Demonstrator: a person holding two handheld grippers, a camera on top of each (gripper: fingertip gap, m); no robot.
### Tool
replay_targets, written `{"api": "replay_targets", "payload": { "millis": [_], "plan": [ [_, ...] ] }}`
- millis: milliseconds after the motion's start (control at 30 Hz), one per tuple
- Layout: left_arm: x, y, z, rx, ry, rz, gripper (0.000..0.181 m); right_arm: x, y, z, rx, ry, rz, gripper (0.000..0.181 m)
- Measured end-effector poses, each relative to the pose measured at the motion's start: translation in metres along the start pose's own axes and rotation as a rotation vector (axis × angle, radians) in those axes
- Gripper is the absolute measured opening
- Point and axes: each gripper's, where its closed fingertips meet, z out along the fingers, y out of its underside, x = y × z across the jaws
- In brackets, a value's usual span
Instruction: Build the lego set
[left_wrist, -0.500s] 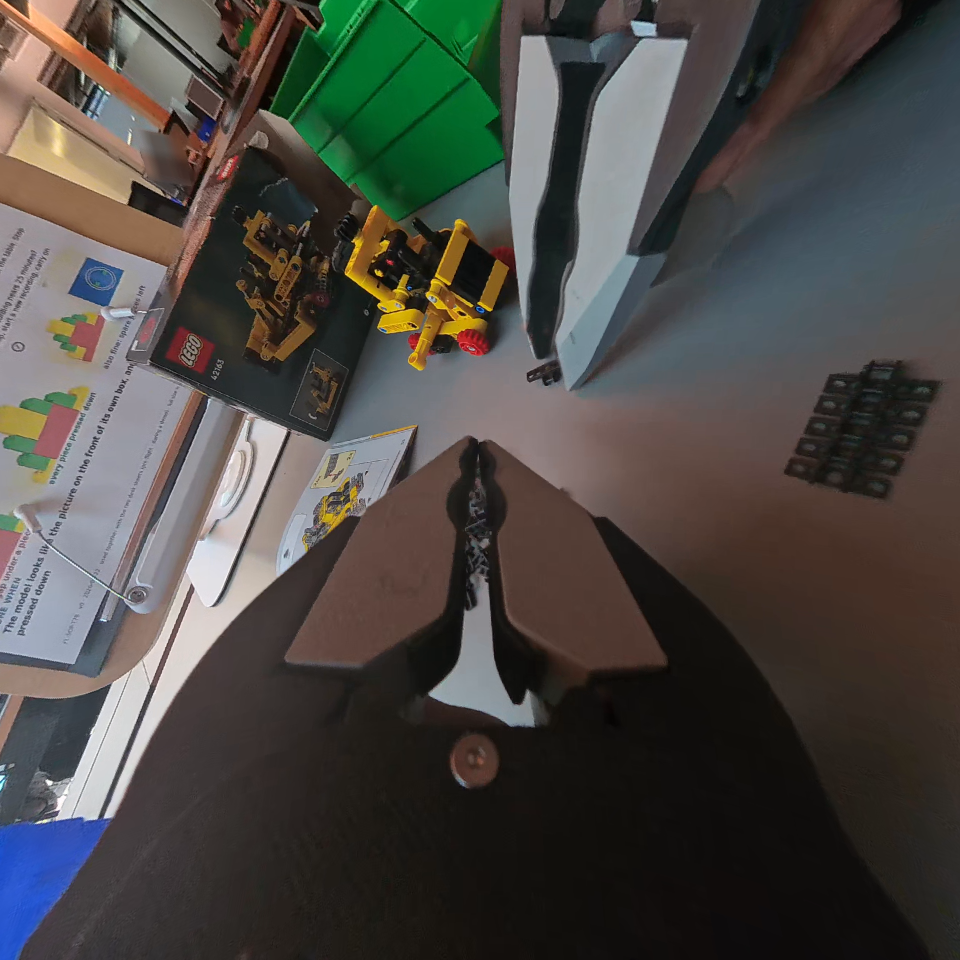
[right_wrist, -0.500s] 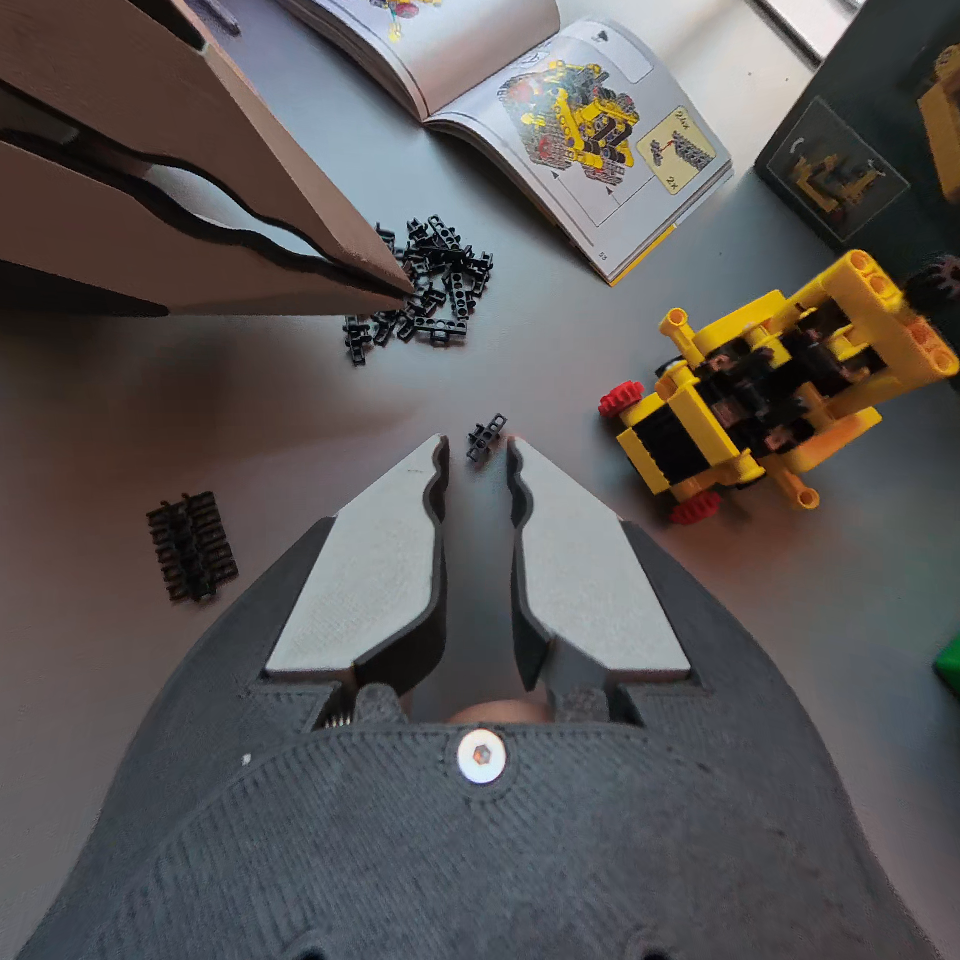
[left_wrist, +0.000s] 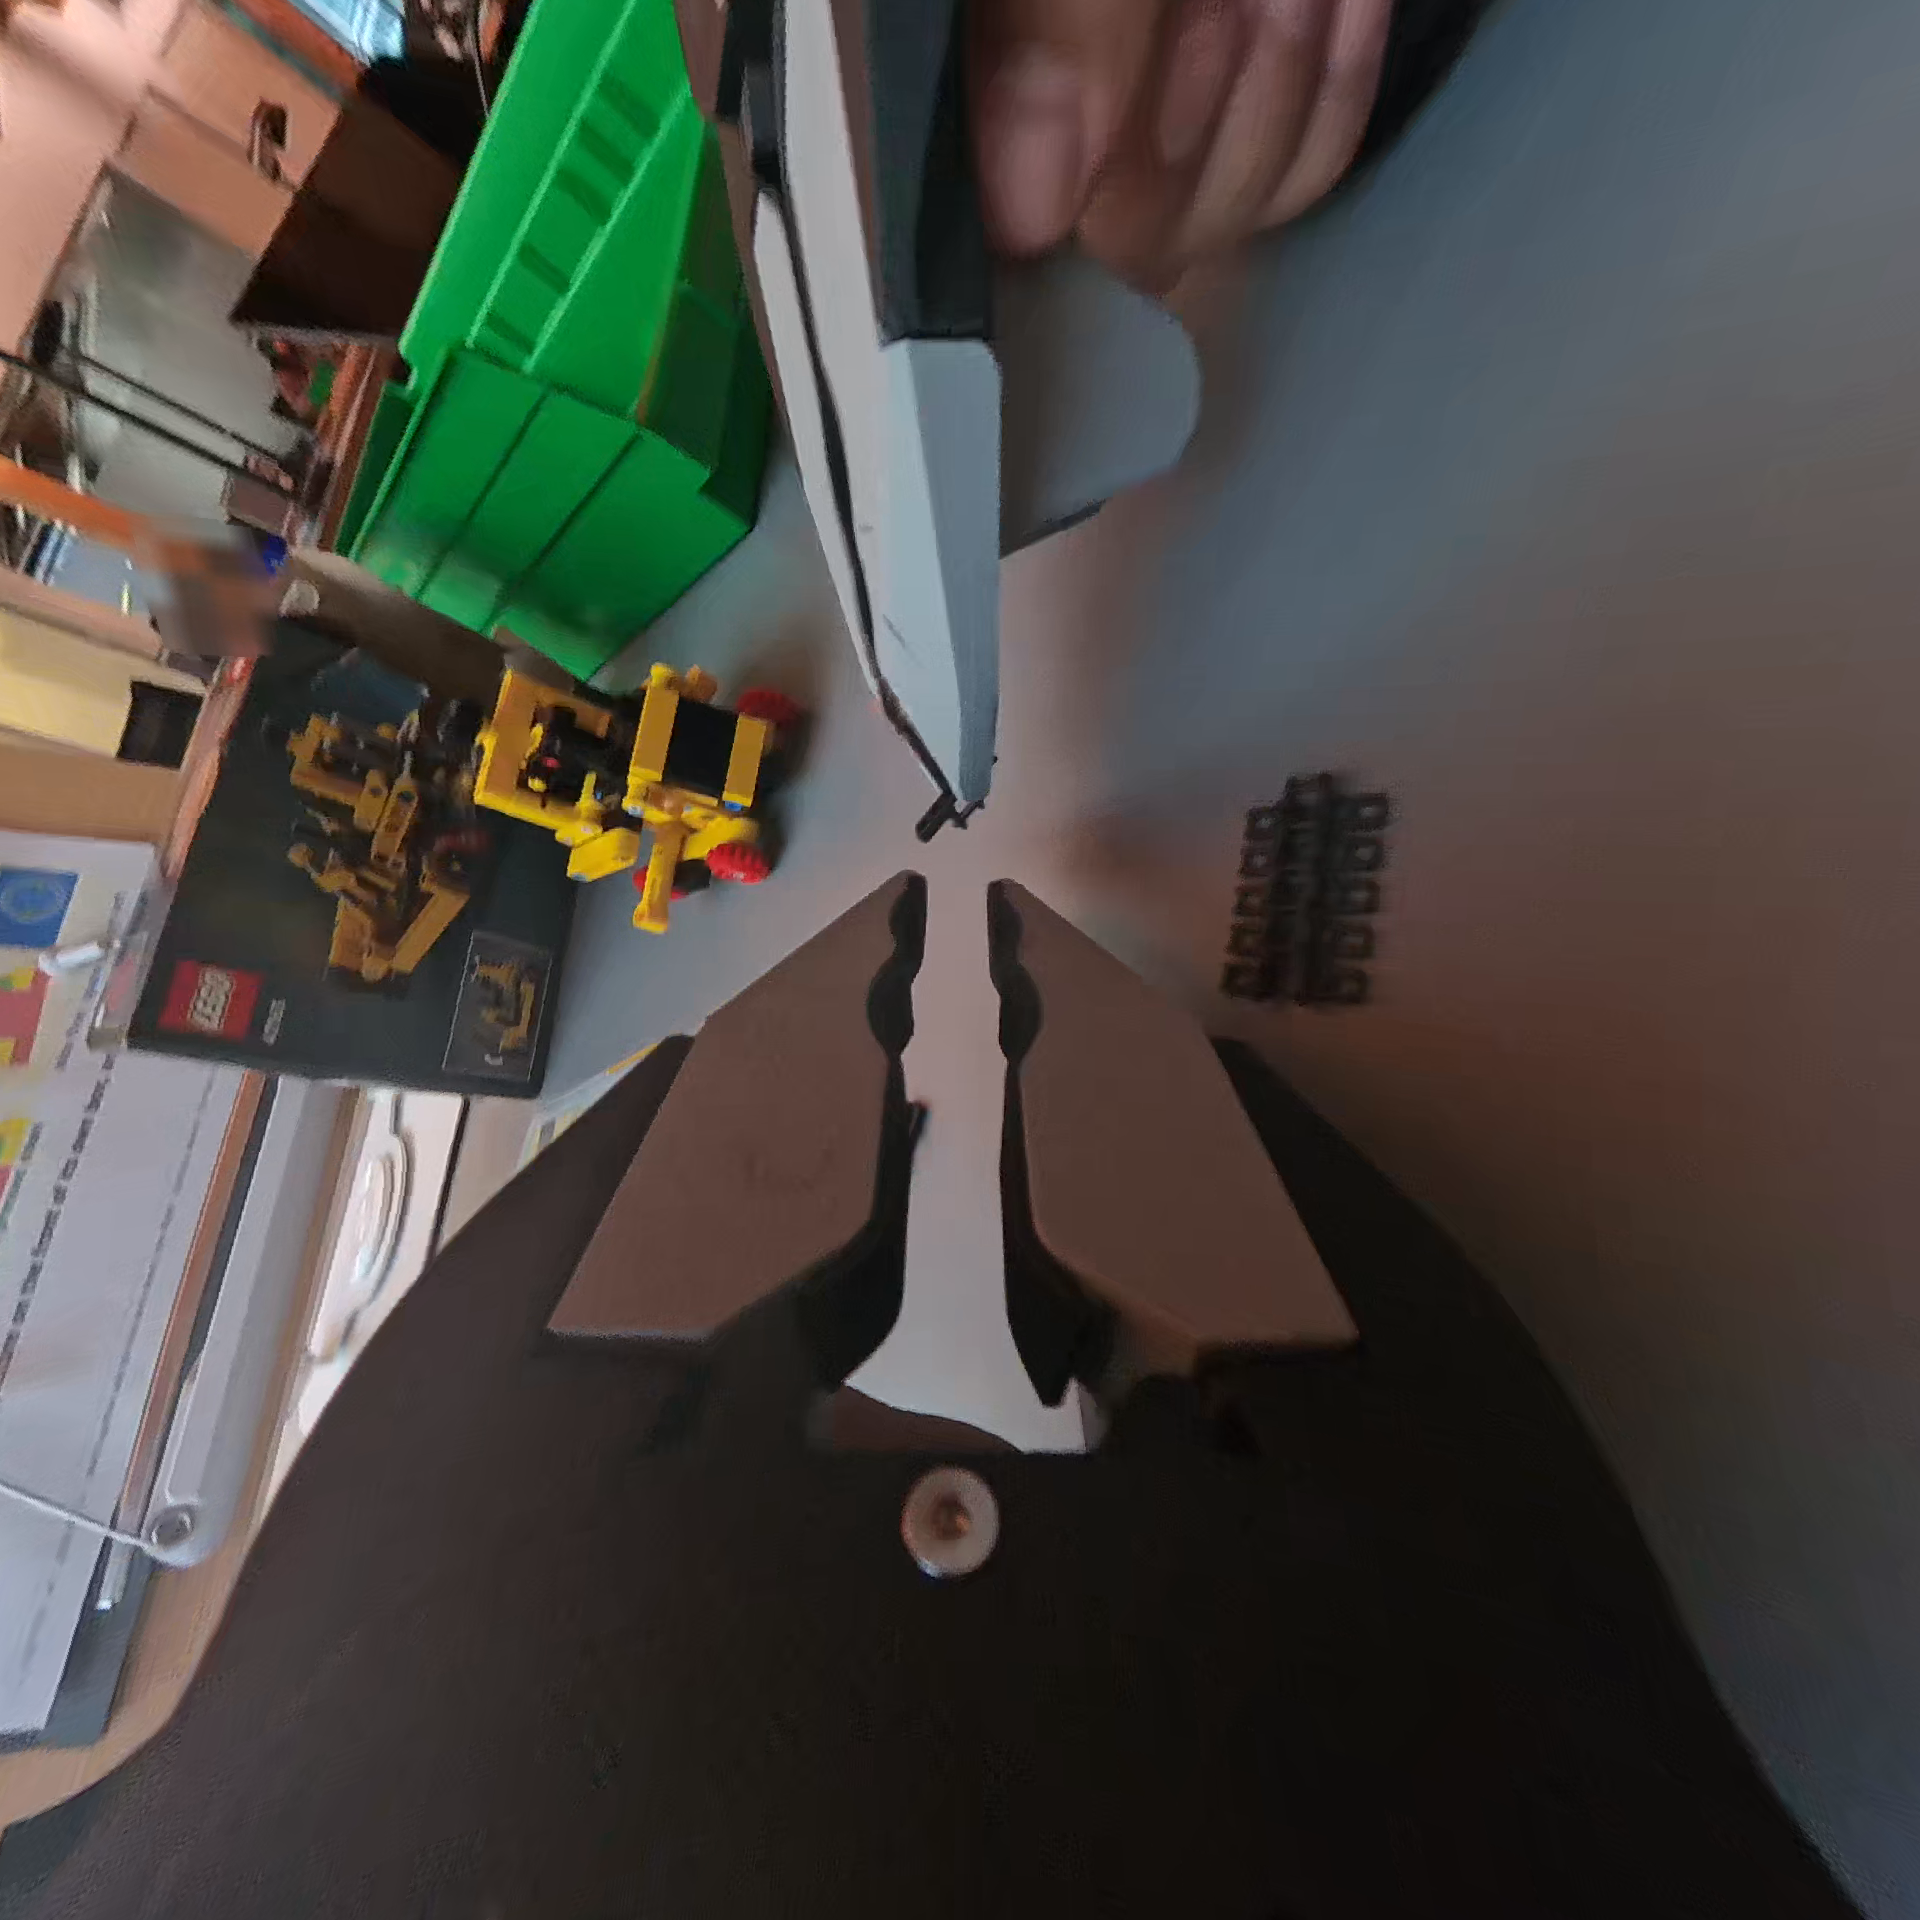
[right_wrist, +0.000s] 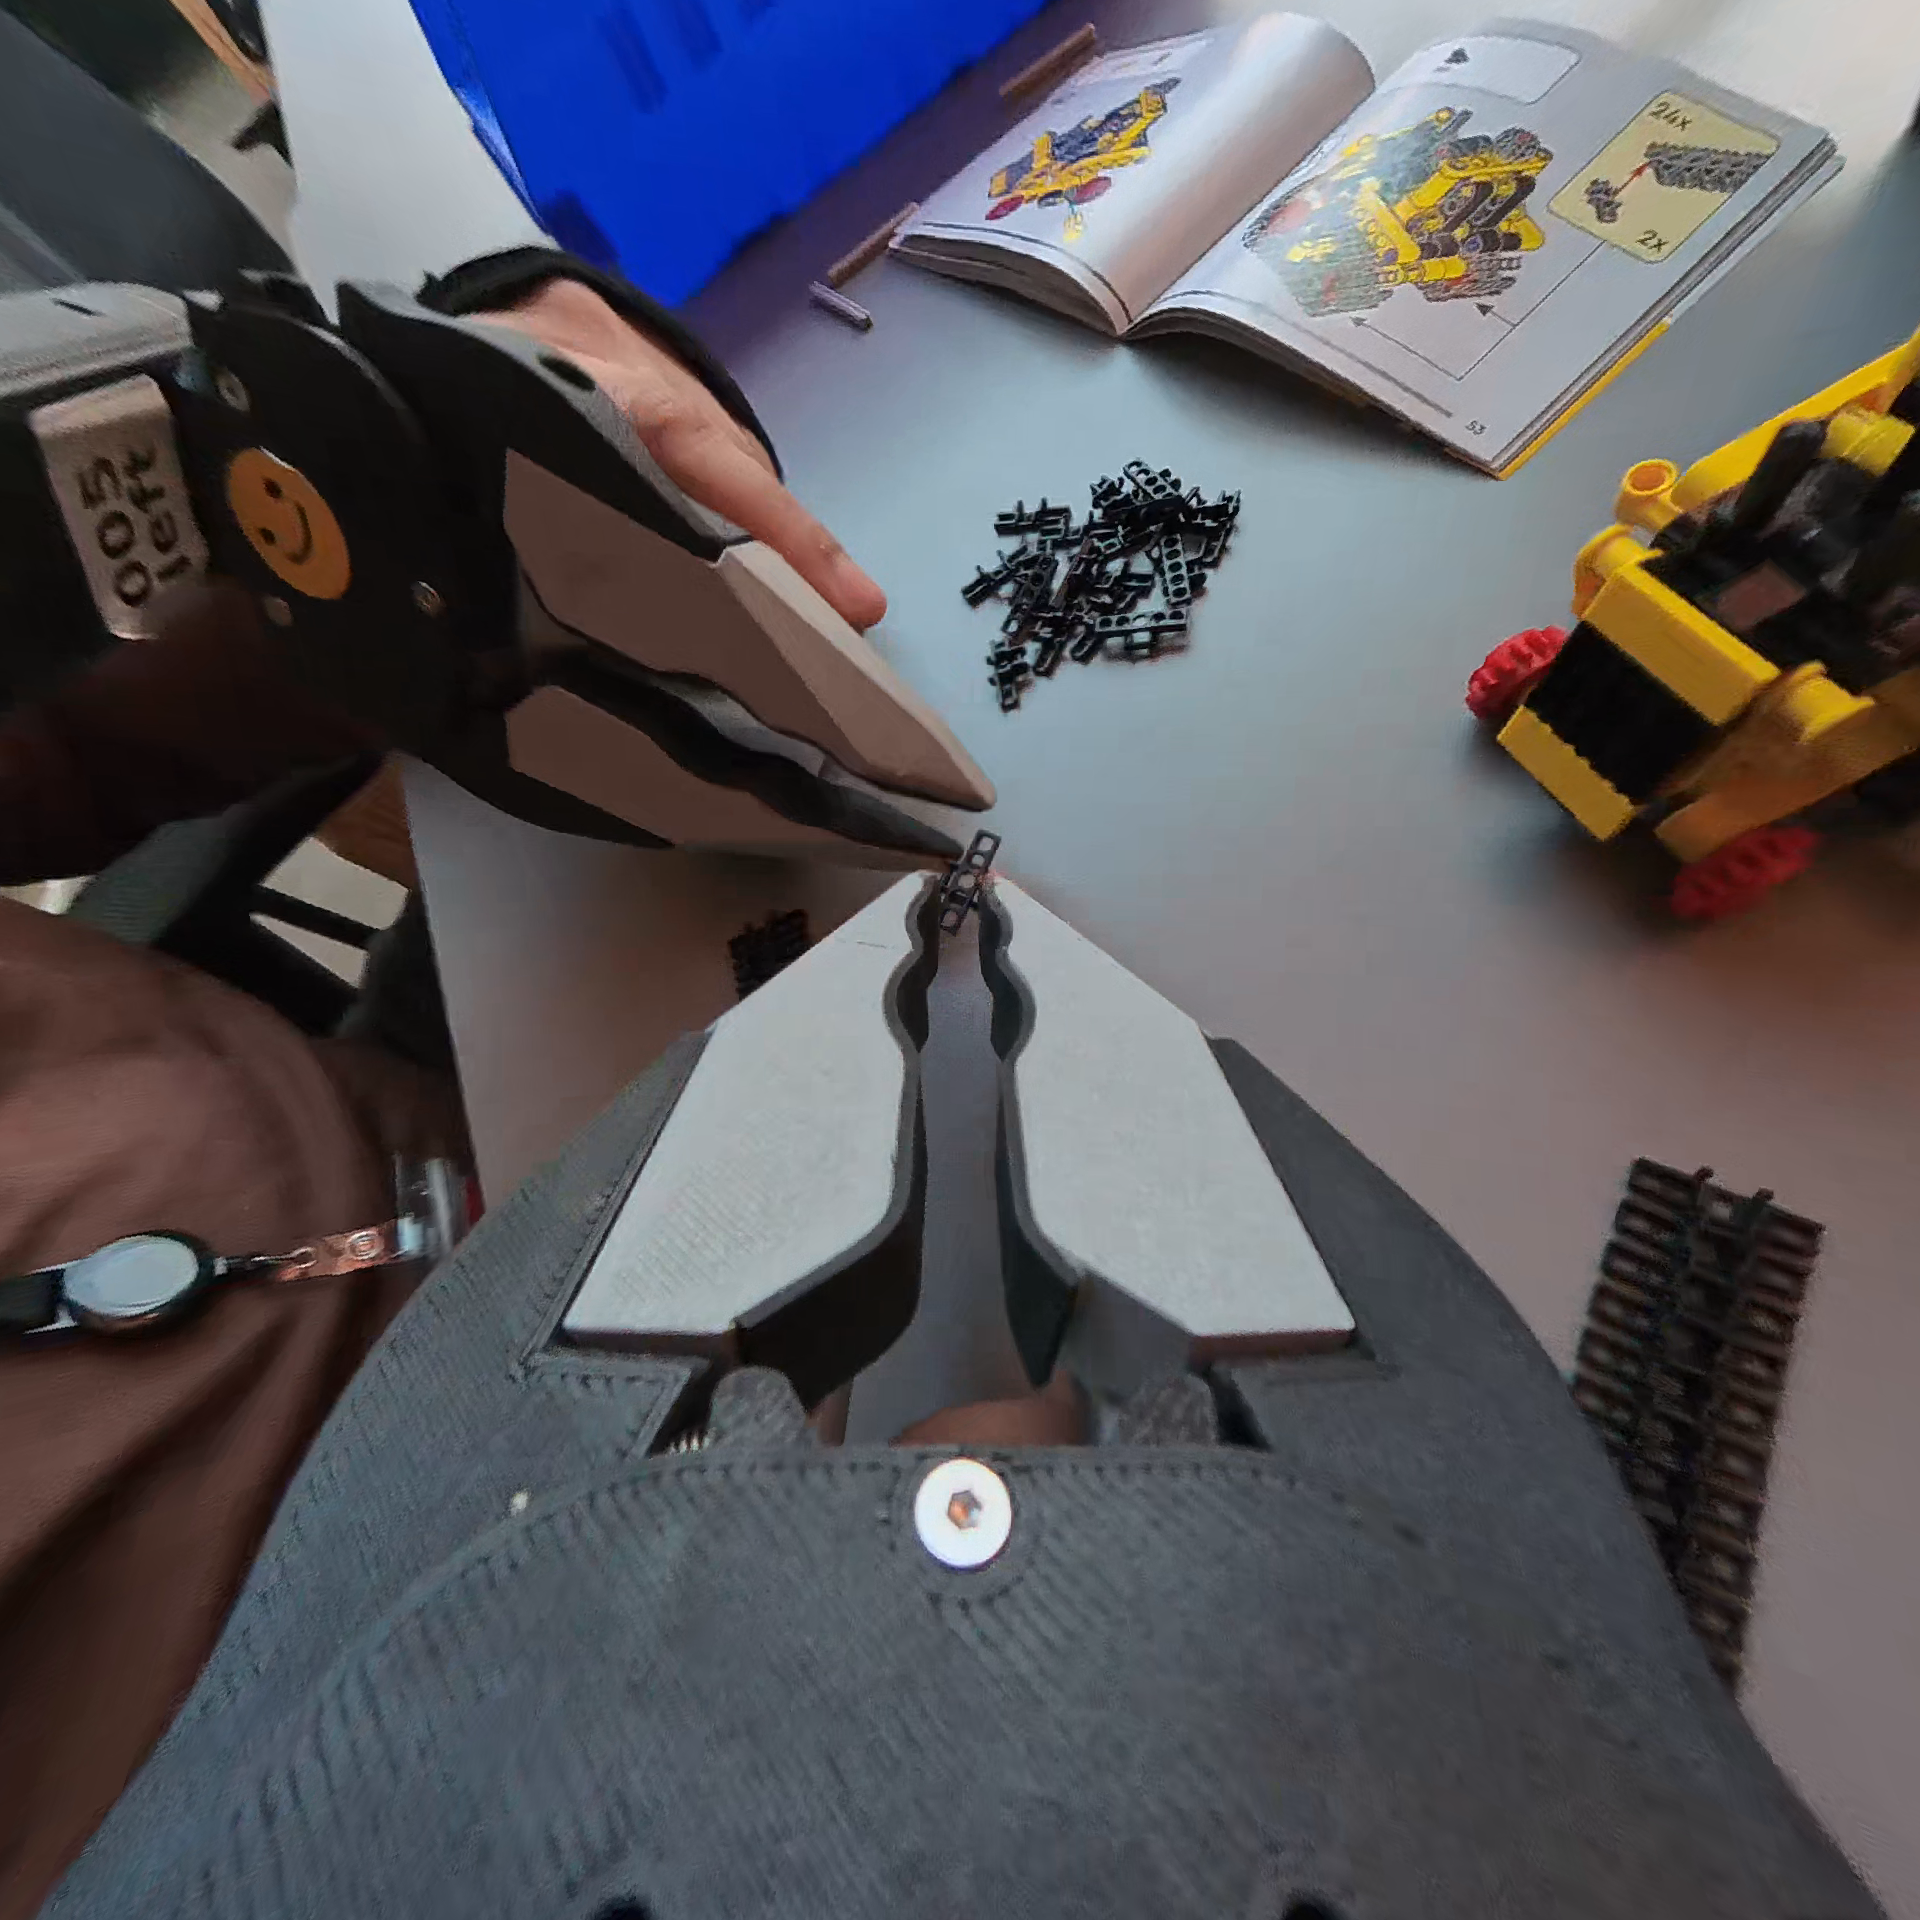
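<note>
Change: half a second ago the right gripper (right_wrist: 961, 902) stood with its fingers apart over a single black track link (right_wrist: 968, 878) lying on the worktop (right_wrist: 1299, 935); now it has the link pinched at its tips, lifted clear. The left gripper (left_wrist: 945, 894), then pressed together, has spread and holds nothing.
Meeting point: the left gripper's tips sit almost touching the raised link, seen from the right wrist view.
Supplies: loose link pile (right_wrist: 1107, 577) beyond; finished track strip (right_wrist: 1688, 1382) to the right; yellow bulldozer (right_wrist: 1745, 665) and open instruction booklet (right_wrist: 1361, 218) further off.
Doing it well: I'd steady the link with the left, keep the pinch light, and line its pins squarely before pressing.
</note>
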Motion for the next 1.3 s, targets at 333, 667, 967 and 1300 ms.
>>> {"api": "replay_targets", "payload": {
  "millis": [333,667,967,1300],
  "plan": [
    [0.01,-0.031,-0.009,0.156,0.026,0.032,0.004,-0.018,0.004,-0.008,0.002,-0.21,0.146,0.003],
    [0.011,-0.019,-0.01,0.089,0.148,-0.13,0.001,-0.015,0.003,-0.017,-0.054,-0.036,-0.123,0.006],
    [0.021,-0.025,-0.017,0.097,0.361,-0.368,0.0,-0.021,0.007,-0.011,-0.143,0.142,-0.467,0.009],
    [0.022,-0.031,-0.02,0.122,0.406,-0.433,0.0,-0.025,0.016,-0.003,-0.166,0.106,-0.461,0.0]
  ]
}}
